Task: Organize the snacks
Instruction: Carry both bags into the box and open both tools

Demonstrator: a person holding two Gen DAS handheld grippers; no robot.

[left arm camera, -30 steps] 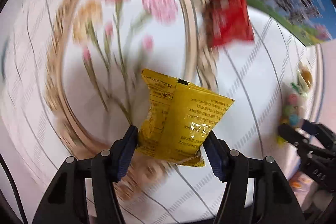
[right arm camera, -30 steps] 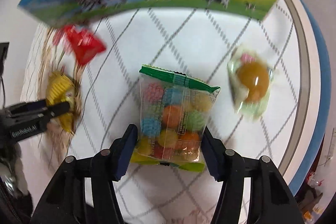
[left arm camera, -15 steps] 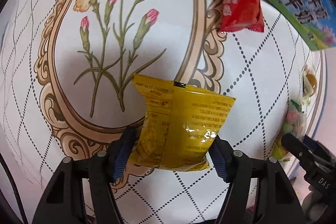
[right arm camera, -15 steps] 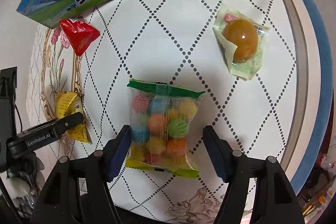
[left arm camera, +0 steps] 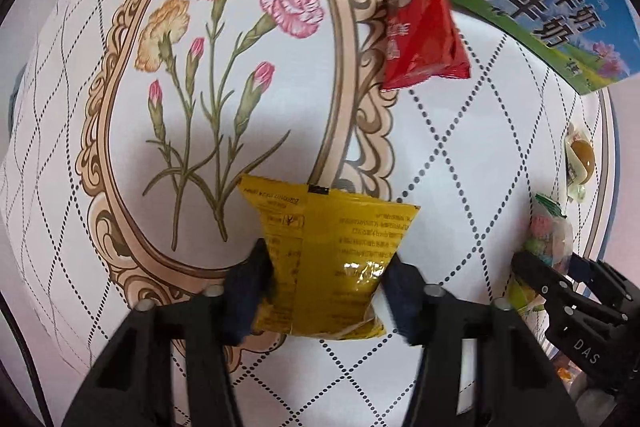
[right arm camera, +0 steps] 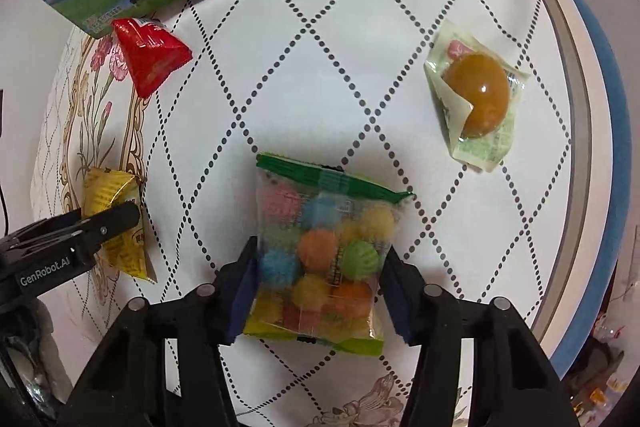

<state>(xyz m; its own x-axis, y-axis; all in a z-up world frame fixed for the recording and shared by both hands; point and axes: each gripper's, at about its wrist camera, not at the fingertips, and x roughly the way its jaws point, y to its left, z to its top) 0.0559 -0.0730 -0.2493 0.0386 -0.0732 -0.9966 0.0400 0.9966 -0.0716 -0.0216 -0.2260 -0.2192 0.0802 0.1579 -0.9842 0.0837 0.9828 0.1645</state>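
Both jaws closing: our left gripper (left arm camera: 326, 283) pinches the yellow packet (left arm camera: 332, 259), right gripper (right arm camera: 316, 283) the candy bag (right arm camera: 324, 263). We'd squeeze gently, lift straight.

We point both claws straight down. Our left claw (left arm camera: 326, 283) is closing — its blue pads (left arm camera: 250, 283) press the sides of the yellow packet (left arm camera: 328, 259) between them. Our right claw (right arm camera: 318, 283) is closing too, its pads (right arm camera: 244, 287) set against the sides of the clear candy bag (right arm camera: 324, 263) — each claw's black fingers show at the edge of the other's view.
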